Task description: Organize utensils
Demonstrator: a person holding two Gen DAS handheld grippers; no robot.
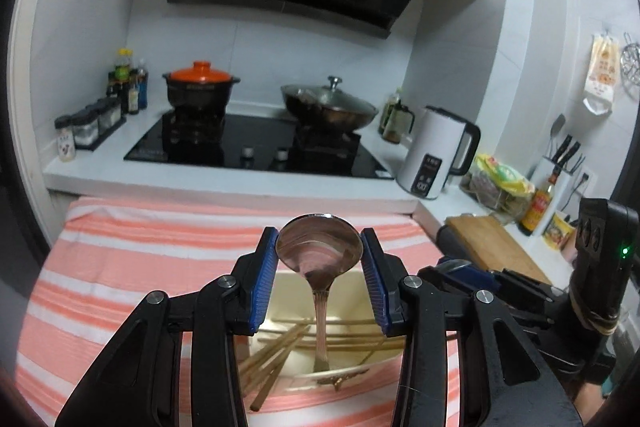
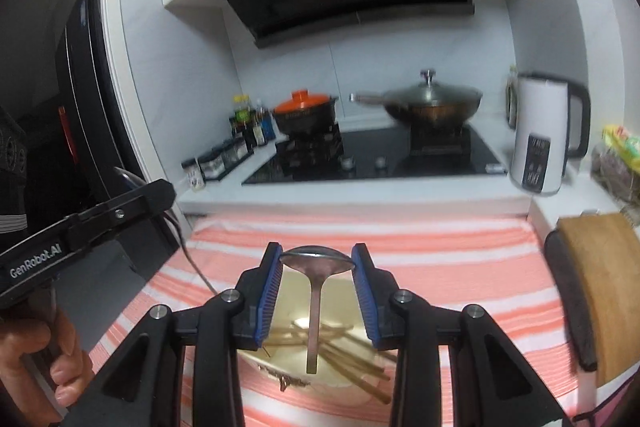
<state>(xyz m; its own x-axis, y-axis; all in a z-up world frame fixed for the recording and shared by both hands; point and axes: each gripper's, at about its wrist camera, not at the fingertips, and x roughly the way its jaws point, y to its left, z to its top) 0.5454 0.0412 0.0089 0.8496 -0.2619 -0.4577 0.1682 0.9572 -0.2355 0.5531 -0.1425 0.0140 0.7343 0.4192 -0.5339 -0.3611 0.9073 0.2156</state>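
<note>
In the left wrist view my left gripper point(image 1: 320, 247) is shut on the bowl of a metal spoon point(image 1: 319, 255), and the handle hangs down. Beneath it a cream container point(image 1: 294, 285) holds several wooden chopsticks point(image 1: 276, 355), some sticking out over its near rim. In the right wrist view my right gripper point(image 2: 316, 263) is shut on the bowl of a second metal spoon point(image 2: 315, 303), whose handle hangs over the same container point(image 2: 294, 293) and chopsticks point(image 2: 356, 361). Both grippers hover side by side above the container.
The container sits on a pink and white striped cloth point(image 1: 140, 255). Behind it are a black hob point(image 1: 256, 143) with an orange-lidded pot point(image 1: 200, 85) and a lidded wok point(image 1: 330, 103). A white kettle point(image 1: 436, 151) and a wooden cutting board point(image 1: 494, 243) stand to the right, spice jars point(image 1: 86, 125) to the left.
</note>
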